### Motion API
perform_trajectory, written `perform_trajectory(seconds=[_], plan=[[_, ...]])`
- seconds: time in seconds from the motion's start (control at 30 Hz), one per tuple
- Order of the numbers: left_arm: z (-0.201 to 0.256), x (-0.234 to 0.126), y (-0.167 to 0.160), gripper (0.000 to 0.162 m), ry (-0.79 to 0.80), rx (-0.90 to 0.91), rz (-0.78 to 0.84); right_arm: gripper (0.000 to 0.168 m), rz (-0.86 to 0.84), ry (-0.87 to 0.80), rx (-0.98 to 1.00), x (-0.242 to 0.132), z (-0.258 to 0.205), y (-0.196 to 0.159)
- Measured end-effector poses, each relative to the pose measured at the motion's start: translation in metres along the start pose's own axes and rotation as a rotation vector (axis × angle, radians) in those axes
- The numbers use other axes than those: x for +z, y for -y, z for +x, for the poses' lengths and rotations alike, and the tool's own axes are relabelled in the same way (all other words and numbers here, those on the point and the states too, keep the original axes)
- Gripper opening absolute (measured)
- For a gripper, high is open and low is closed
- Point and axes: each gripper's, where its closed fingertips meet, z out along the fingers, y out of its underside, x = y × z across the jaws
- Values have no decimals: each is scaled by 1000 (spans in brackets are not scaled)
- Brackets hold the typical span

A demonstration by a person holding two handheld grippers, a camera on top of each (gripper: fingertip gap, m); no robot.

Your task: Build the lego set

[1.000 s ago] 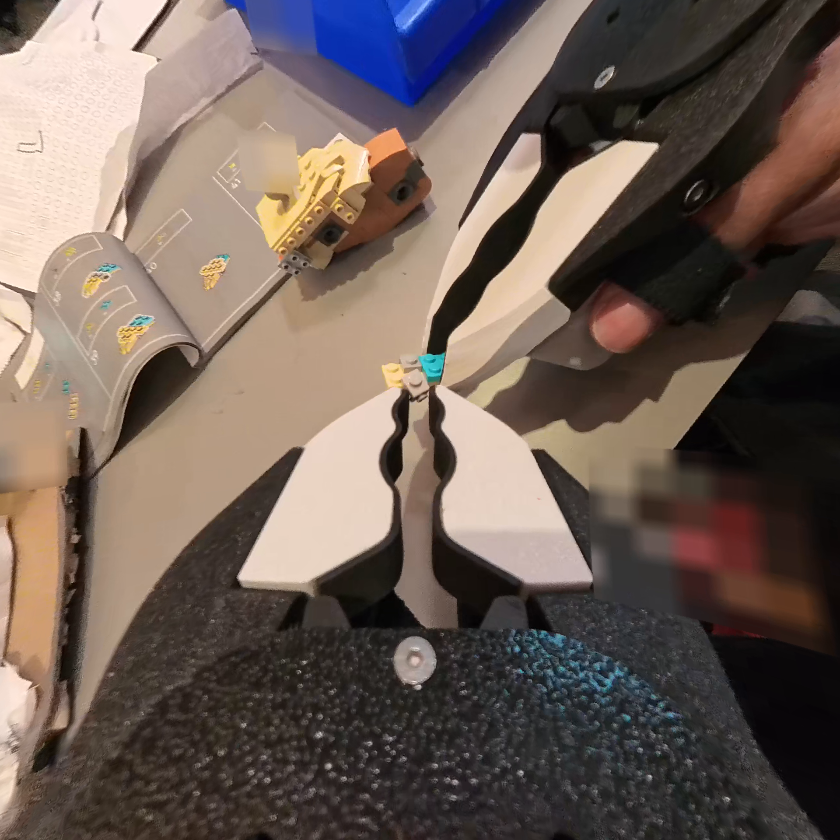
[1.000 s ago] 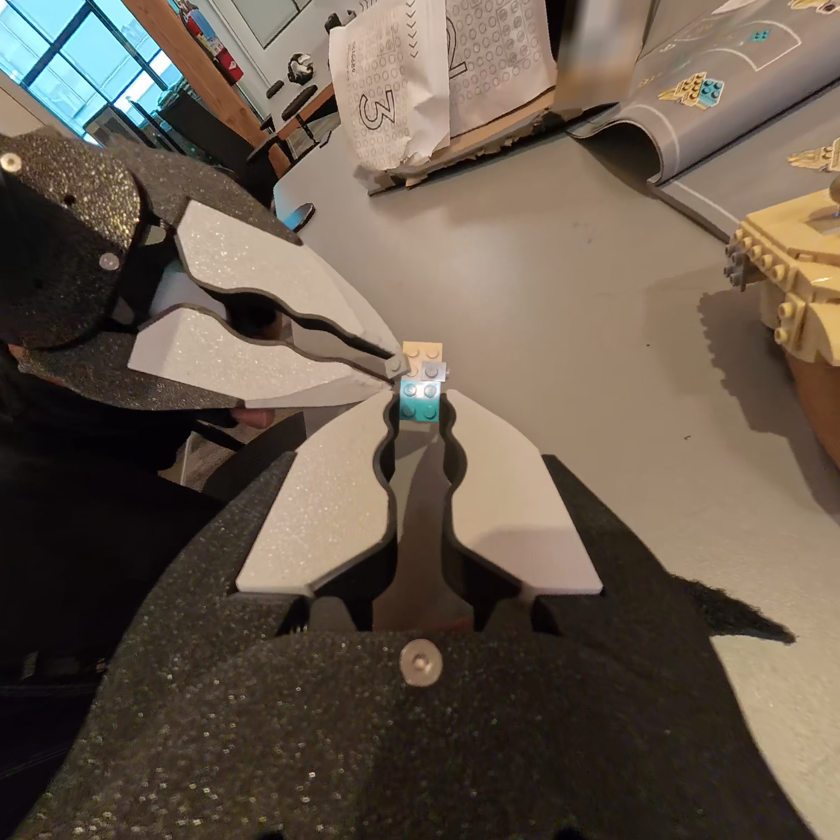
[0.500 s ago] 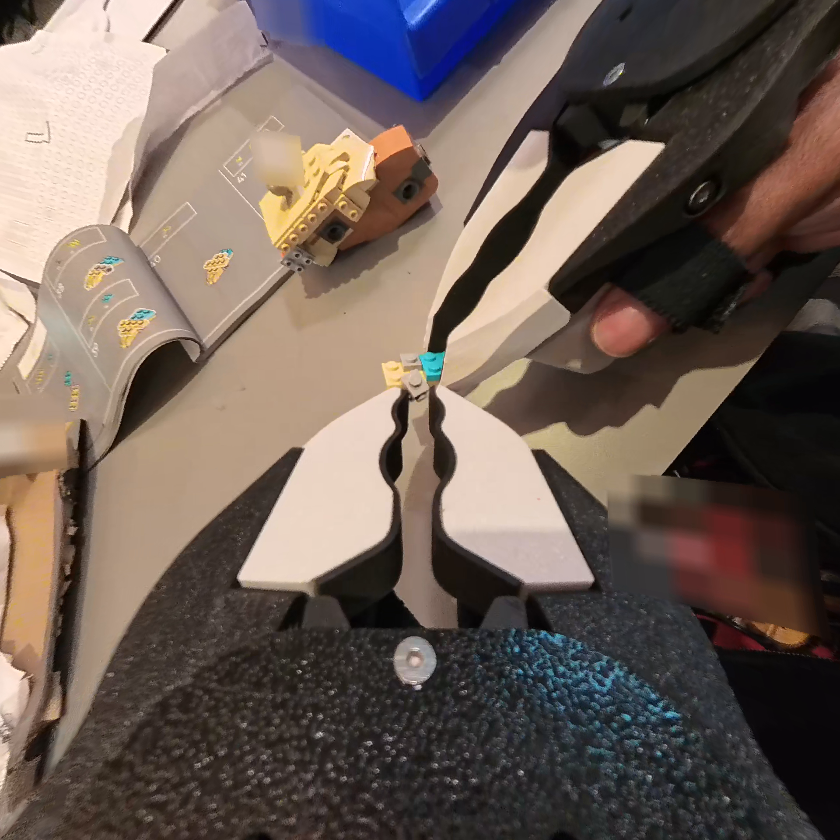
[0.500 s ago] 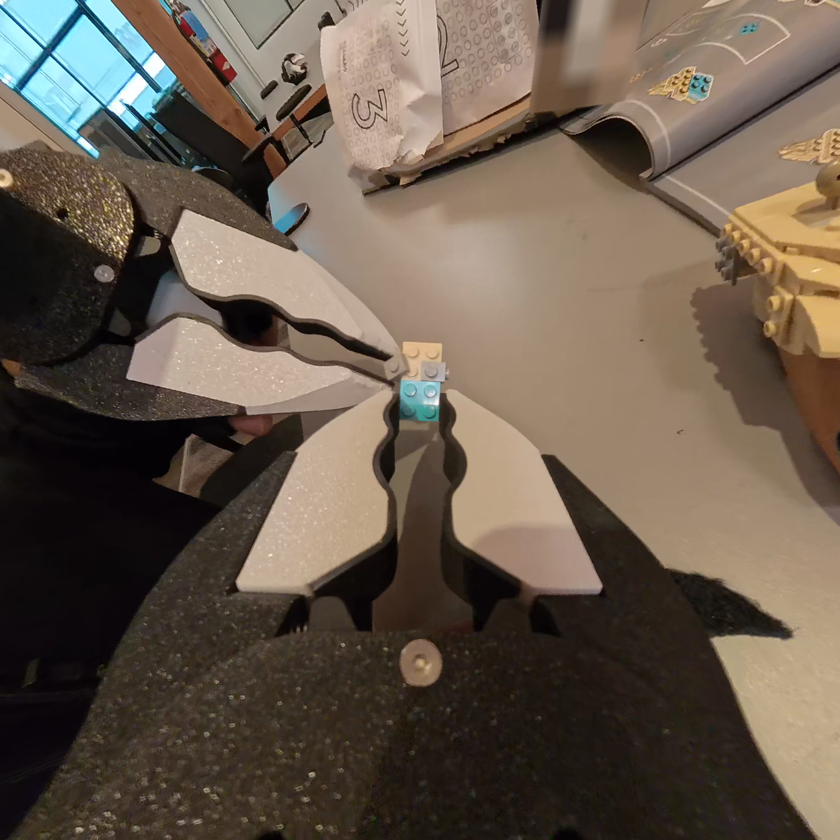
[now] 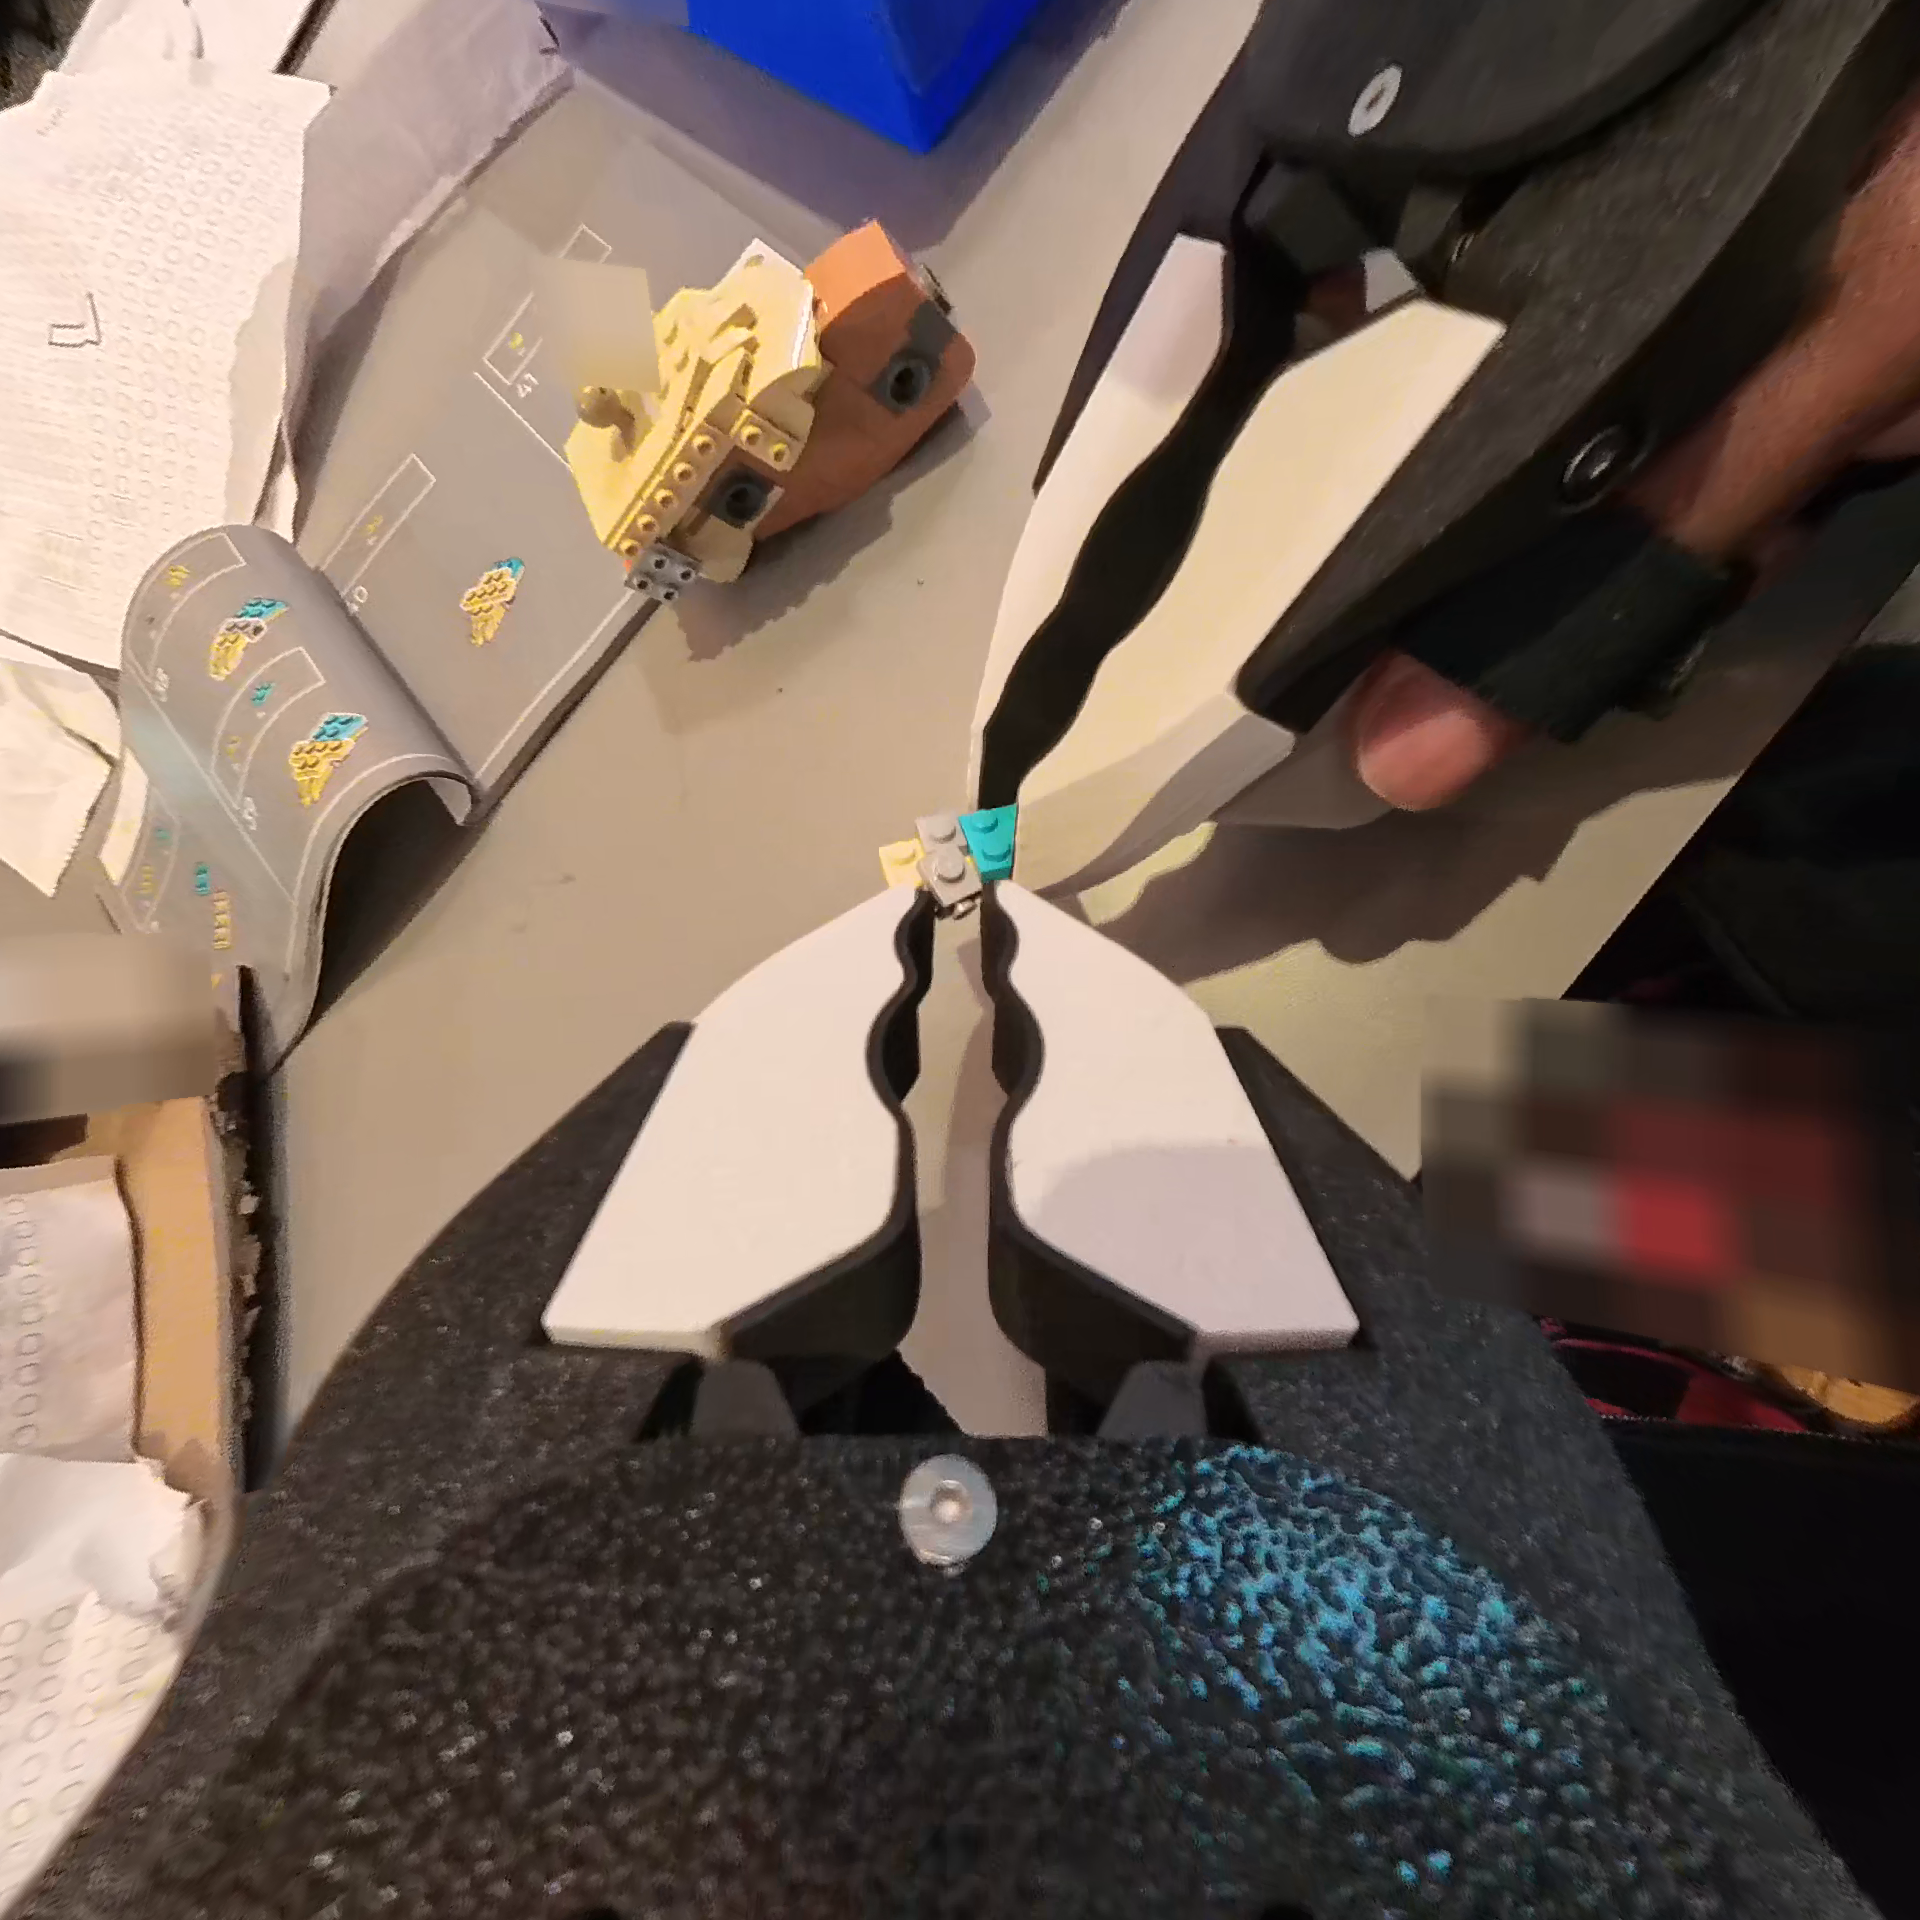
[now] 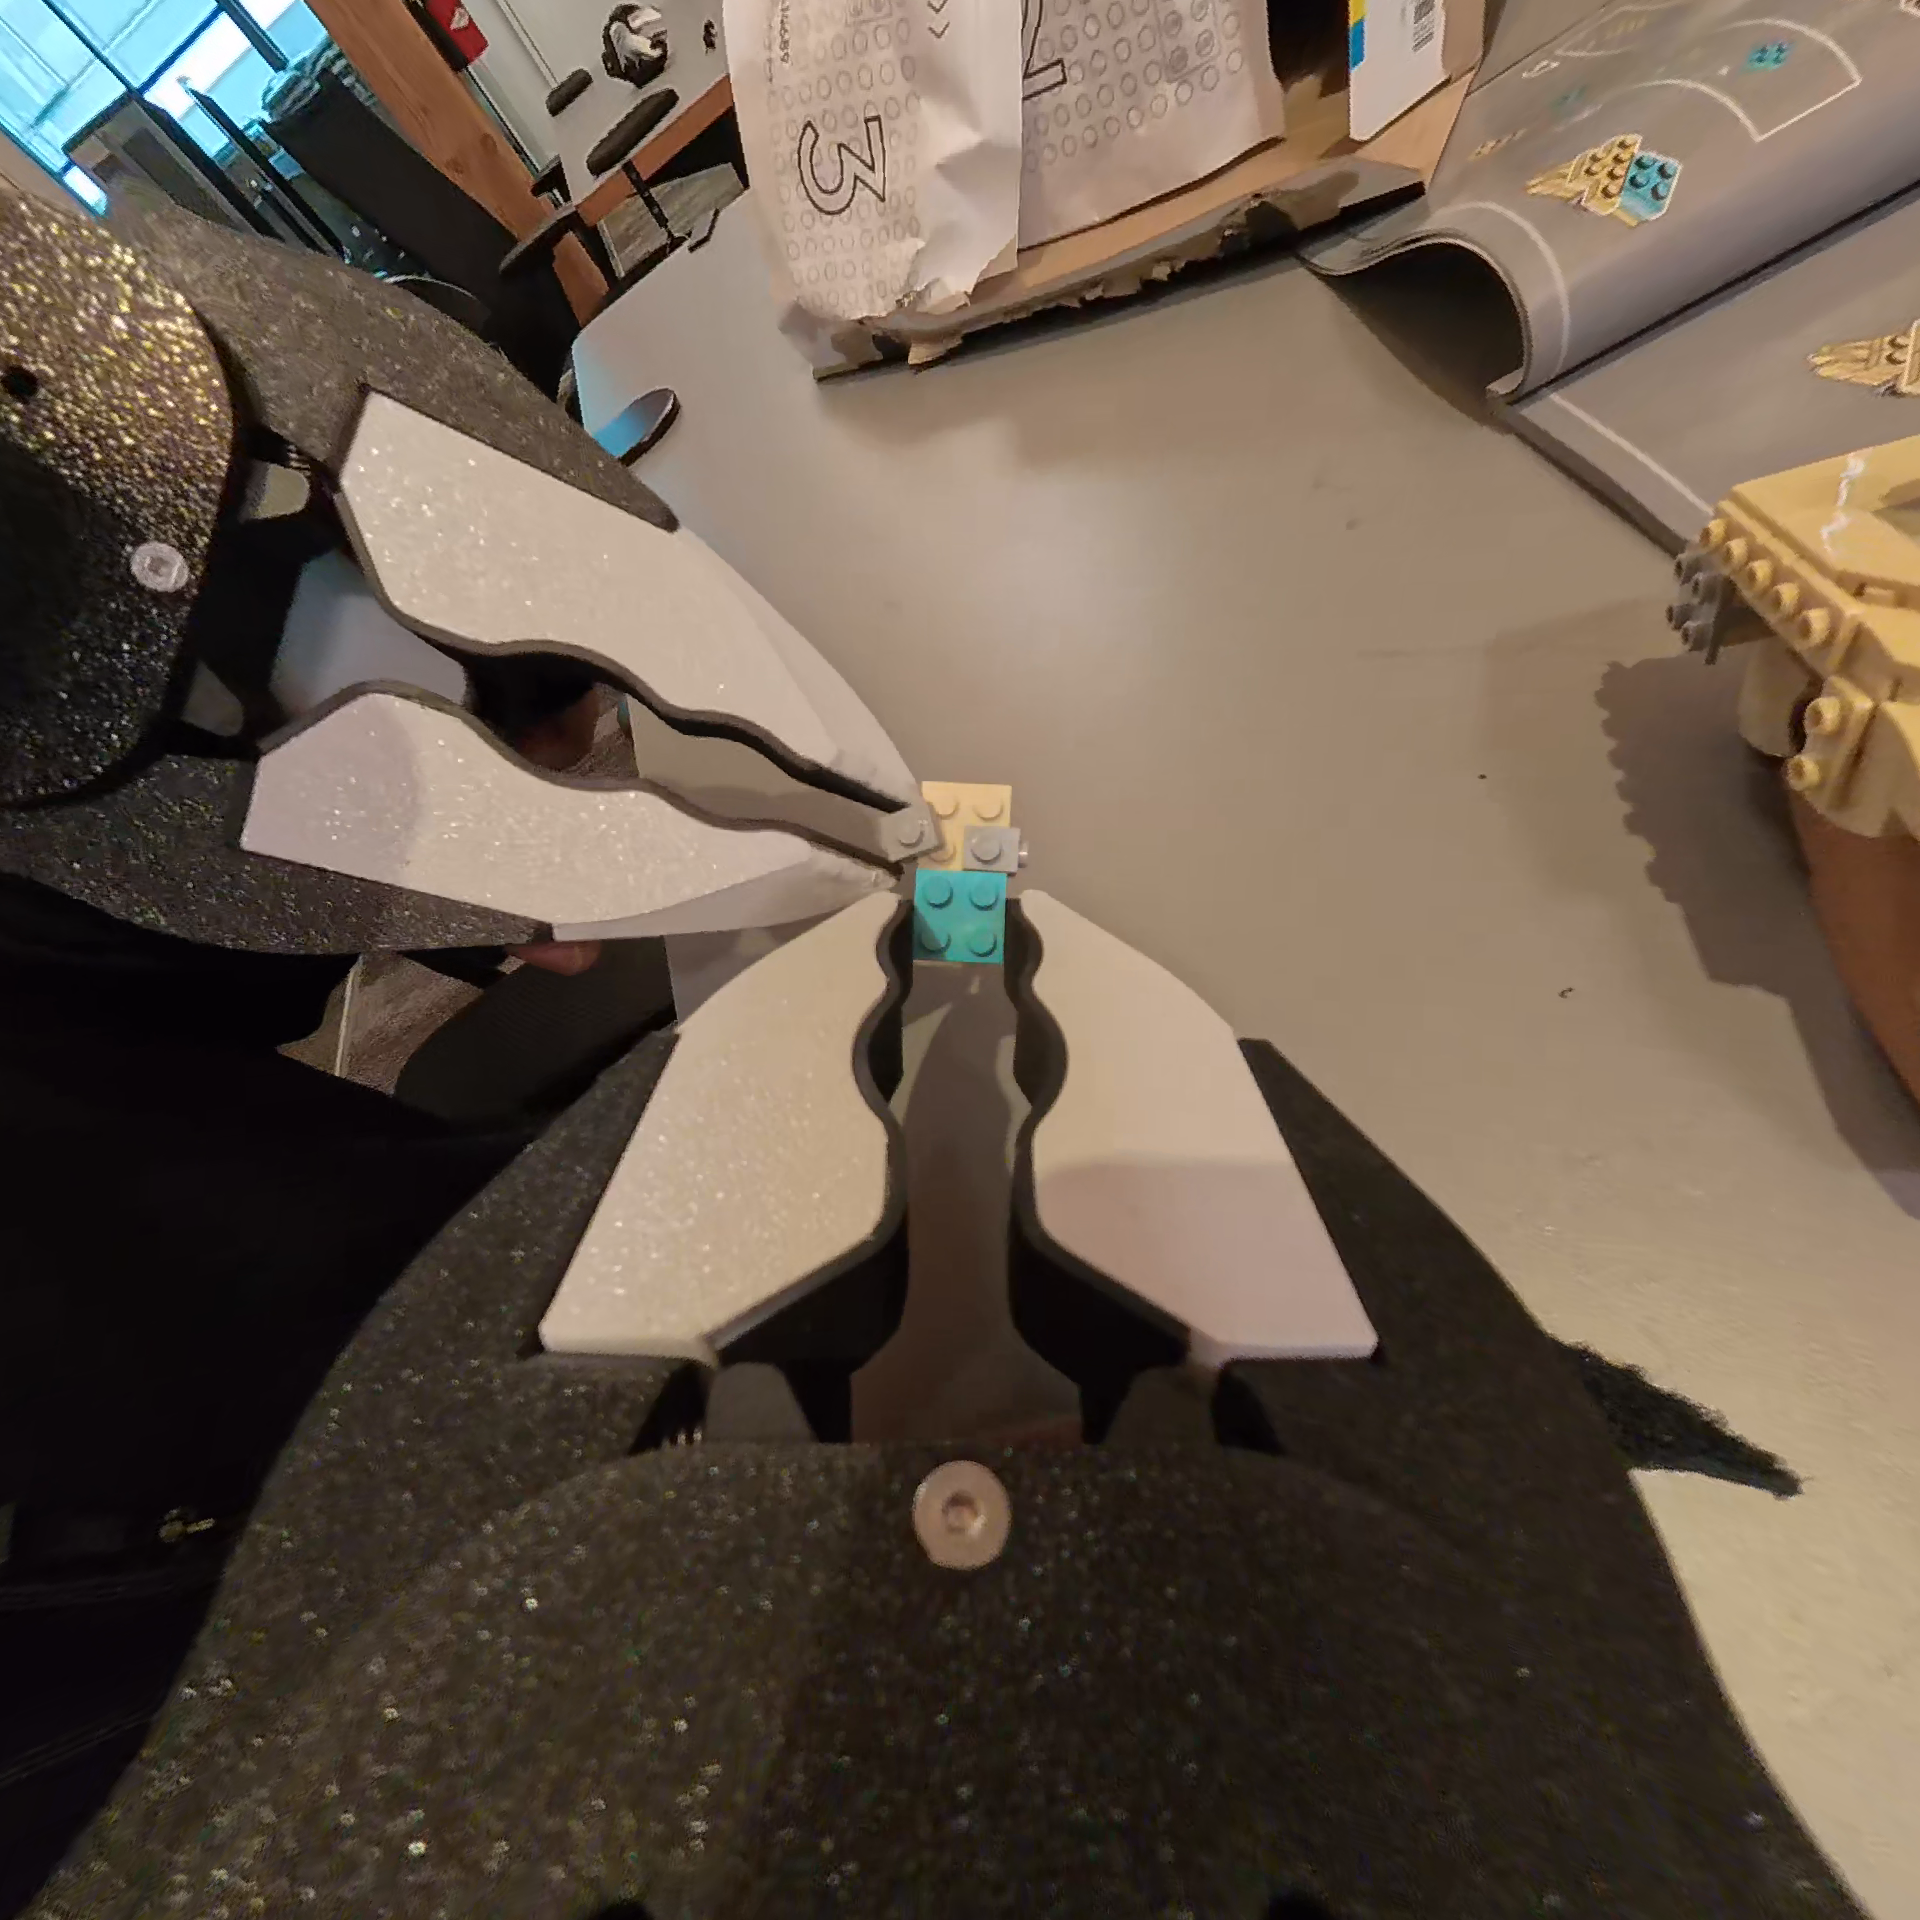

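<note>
A small sub-assembly of a tan plate, small grey plates and a teal plate is held above the grey table between both grippers. My left gripper is shut on a grey plate at its near end. My right gripper is shut on the teal plate and reaches in from the upper right in the left wrist view. The left gripper enters from the left in the right wrist view. A tan and brown partial model stands on the table.
An open instruction booklet lies left of the model. Paper bags and a torn cardboard box are at the left, and a blue bin stands at the back. The model is at the right in the right wrist view. Only a small space, under 4 cm, lies between the two pairs of fingers.
Both grippers keep their hold on the small sub-assembly. The pair has drifted slightly over the table, so the background has shifted a little.
</note>
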Motion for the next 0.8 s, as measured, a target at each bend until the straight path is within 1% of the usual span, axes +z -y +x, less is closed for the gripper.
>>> perform_trajectory(seconds=[0.23, 0.37, 0.47, 0.8], plan=[[-2, 1, 2, 8, 30, 33, 0, 16, 8, 6, 14, 0, 1, 1], [-3, 1, 3, 8, 36, 28, 8, 16, 18, 17, 27, -1, 1, 2], [-4, 0, 3, 12, 35, 16, 14, 16, 32, 25, 42, -3, 2, 4], [-4, -1, 5, 13, 30, -13, 40, 16, 42, 18, 38, -3, 2, 5]])
